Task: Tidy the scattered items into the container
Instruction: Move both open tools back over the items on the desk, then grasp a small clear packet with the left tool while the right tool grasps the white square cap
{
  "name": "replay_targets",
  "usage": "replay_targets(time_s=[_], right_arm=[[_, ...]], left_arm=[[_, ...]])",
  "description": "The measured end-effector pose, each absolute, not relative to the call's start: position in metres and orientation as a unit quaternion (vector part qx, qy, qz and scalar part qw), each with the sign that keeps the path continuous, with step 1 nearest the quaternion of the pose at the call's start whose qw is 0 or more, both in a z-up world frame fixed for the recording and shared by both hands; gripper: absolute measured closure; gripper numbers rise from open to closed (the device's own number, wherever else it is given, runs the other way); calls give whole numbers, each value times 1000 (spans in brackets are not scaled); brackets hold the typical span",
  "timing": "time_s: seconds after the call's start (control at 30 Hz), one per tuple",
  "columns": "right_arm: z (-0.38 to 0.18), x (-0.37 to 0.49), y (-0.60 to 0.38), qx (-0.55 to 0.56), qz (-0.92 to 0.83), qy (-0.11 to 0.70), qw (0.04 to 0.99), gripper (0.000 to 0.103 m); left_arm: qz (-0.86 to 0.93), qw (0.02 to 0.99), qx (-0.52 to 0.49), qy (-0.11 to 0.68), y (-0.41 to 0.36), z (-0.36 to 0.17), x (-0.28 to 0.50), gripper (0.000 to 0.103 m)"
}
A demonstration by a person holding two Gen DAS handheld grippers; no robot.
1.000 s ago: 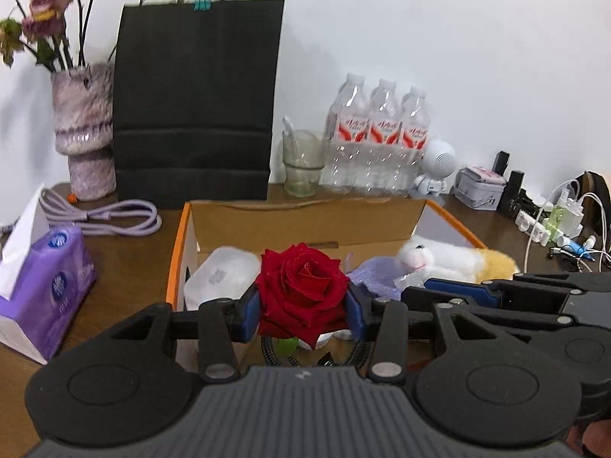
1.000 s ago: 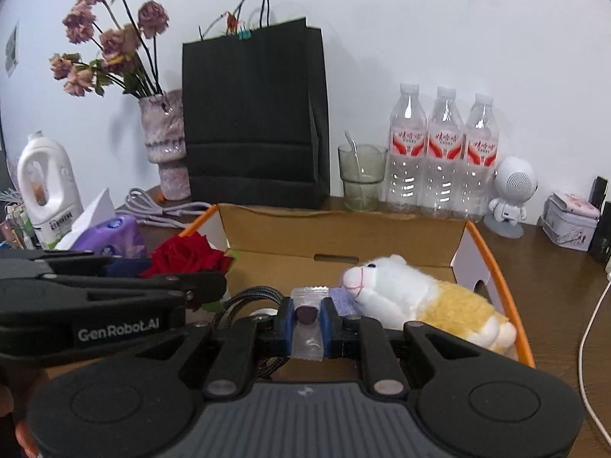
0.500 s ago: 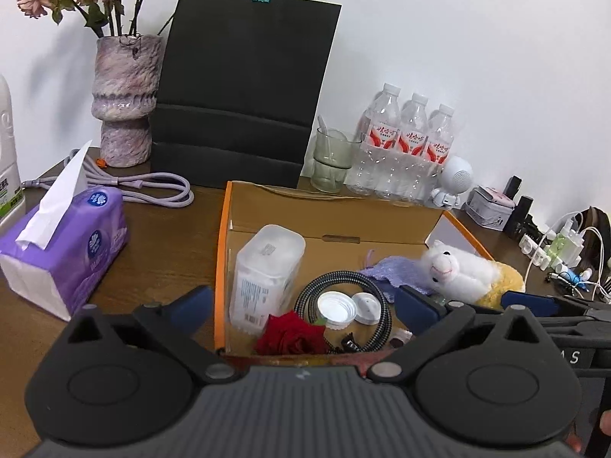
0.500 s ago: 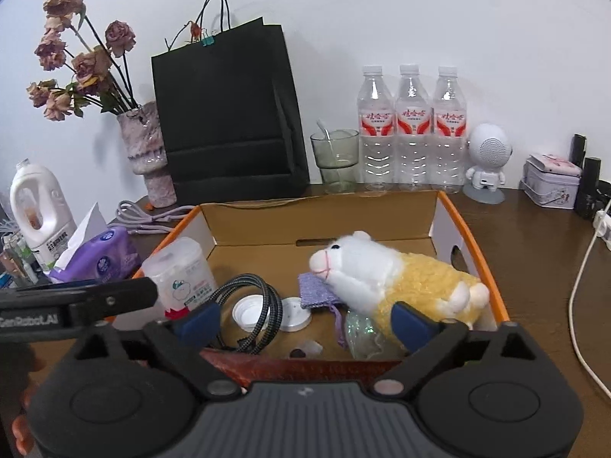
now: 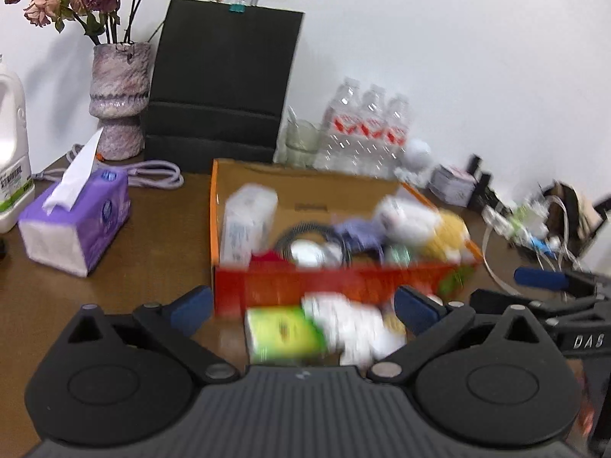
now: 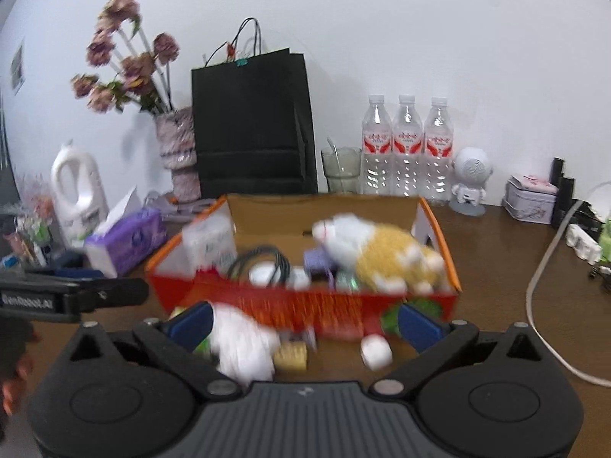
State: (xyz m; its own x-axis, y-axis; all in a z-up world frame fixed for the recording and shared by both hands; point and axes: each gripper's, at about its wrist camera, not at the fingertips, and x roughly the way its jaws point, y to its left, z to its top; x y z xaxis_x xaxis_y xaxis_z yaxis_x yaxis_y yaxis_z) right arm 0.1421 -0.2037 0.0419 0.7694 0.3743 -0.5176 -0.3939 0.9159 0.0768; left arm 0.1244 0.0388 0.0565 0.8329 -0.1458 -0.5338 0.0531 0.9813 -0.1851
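On the table just near of the box (image 5: 328, 290), a green packet (image 5: 282, 334) and white bundle (image 6: 244, 347) are lying loose; both claws, left claw (image 5: 301, 309) and right claw (image 6: 305, 324), are gaping wide and empty, left nearer the packet.

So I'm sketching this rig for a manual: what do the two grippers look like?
Both are matt black plastic: a ribbed grey-black body, two round discs and jointed black link arms ending in blue finger pads. The left gripper and right gripper look identical. White lettering marks their sides.
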Motion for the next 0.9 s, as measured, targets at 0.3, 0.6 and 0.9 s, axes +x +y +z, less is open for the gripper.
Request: replay_targets(time_s=[0.3,0.6,0.9], right_arm=[[-20,98,-221,-42,164,330,929,0],[-30,102,-224,-28,149,335,930,0],[-26,161,-227,-36,137,320,937,15]], left_arm=[[-15,939,-107,326,40,1,85,0],[-10,941,-96,326,32,-6,90,0],[-1,939,-78,334,16,-9,131,26]])
